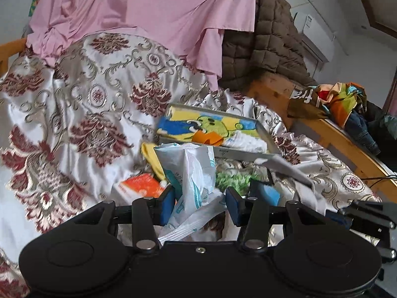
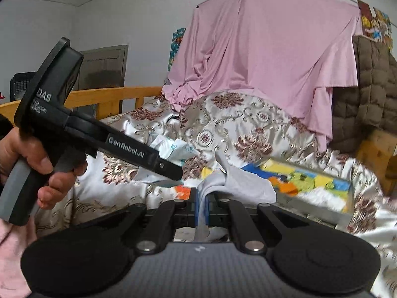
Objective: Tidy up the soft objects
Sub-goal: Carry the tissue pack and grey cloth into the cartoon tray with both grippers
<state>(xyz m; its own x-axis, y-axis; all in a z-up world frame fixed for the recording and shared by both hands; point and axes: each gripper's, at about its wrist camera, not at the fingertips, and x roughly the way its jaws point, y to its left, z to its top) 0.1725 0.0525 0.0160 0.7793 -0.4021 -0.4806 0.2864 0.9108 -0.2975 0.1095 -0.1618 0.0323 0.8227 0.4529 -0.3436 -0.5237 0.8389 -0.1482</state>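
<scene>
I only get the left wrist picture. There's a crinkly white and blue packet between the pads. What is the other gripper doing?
Observer: The right gripper is shut on a grey cloth.
Operator: Who holds my gripper?
Observer: A bare hand grips the left gripper's handle; a pink sleeve shows below.
Operator: What is behind the bed?
Observer: A pink sheet hangs from a line near the ceiling, clipped at the top.
</scene>
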